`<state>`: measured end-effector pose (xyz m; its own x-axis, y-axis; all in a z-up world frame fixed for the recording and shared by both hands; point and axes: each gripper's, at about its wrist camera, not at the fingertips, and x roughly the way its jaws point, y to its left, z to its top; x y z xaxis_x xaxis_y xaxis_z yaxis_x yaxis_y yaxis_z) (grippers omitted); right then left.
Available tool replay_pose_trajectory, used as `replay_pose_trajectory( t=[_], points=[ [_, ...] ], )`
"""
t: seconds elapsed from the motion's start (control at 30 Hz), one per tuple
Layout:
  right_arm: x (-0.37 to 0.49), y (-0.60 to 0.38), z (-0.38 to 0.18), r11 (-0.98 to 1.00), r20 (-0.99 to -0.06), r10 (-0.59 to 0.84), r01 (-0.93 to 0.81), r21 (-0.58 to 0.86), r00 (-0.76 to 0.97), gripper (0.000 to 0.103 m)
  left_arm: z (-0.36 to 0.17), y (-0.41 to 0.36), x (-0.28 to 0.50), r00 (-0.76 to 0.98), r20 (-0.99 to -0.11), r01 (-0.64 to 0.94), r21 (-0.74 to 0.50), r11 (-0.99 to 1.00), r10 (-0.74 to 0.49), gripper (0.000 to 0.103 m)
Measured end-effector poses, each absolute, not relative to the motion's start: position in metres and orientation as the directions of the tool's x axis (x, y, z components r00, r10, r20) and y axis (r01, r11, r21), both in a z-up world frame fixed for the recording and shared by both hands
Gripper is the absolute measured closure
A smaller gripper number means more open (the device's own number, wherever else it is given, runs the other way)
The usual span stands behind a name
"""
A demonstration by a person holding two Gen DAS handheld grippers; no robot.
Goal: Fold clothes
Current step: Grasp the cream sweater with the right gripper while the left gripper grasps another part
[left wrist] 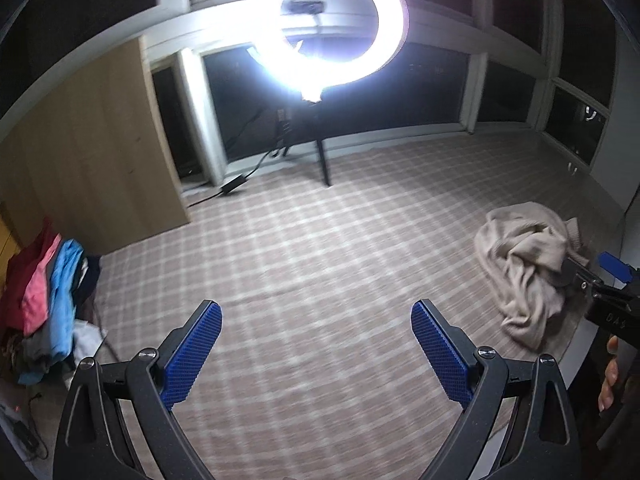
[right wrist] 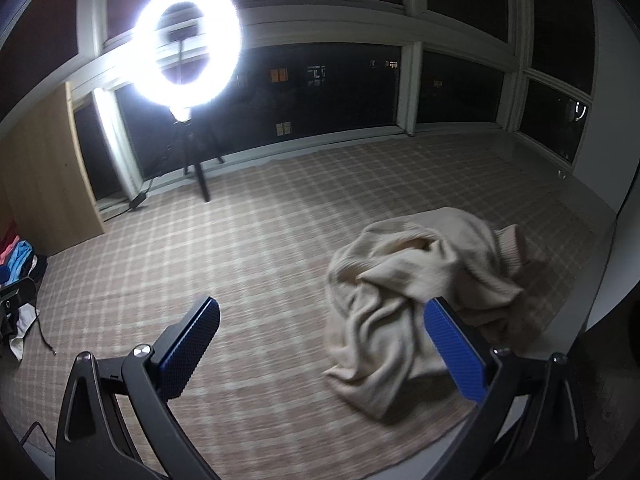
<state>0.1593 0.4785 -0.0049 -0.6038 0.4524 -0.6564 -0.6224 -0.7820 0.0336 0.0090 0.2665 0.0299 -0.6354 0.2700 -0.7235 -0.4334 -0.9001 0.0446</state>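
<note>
A crumpled beige knit sweater [right wrist: 416, 280] lies in a heap on the checked cloth surface [right wrist: 248, 264]. My right gripper [right wrist: 320, 320] is open and empty, held above the surface with its right finger over the sweater's near left part. In the left wrist view the sweater [left wrist: 528, 264] lies at the far right, with the right gripper [left wrist: 600, 280] beside it. My left gripper [left wrist: 316, 320] is open and empty over bare checked cloth [left wrist: 312, 248], well left of the sweater.
A pile of red, pink and blue clothes [left wrist: 48, 300] lies at the left edge. A bright ring light on a tripod [left wrist: 324, 40] stands at the back, with a cable and power brick [left wrist: 234, 184]. A wooden cabinet [left wrist: 88, 152] is back left. Dark windows line the back.
</note>
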Motion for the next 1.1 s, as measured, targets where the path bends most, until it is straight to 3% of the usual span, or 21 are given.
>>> replay_pose_trajectory(
  t=[0.47,0.7,0.9,1.1],
  points=[
    [0.200,0.617,-0.033,-0.762,-0.691,0.456,-0.647,0.022,-0.560,0.000,-0.007,0.410,-0.004,-0.461,-0.784,-0.590,-0.080,-0.803,0.416,0.007],
    [0.217,0.694,-0.073,-0.732,-0.767,0.416,-0.680,0.036,-0.489,0.000,-0.058,0.495,0.000,-0.322,-0.855,-0.715,-0.062,-0.696,0.407,0.007],
    [0.244,0.747,-0.095,-0.664,-0.798,0.388,-0.740,0.105,-0.462,0.000,-0.074,0.571,0.009,-0.257,-0.864,-0.820,-0.042,-0.571,0.432,0.007],
    [0.249,0.778,-0.112,-0.644,-0.822,0.318,-0.744,0.180,-0.473,0.000,-0.096,0.632,0.022,-0.278,-0.878,-0.878,0.069,-0.473,0.389,0.007]
  ],
)
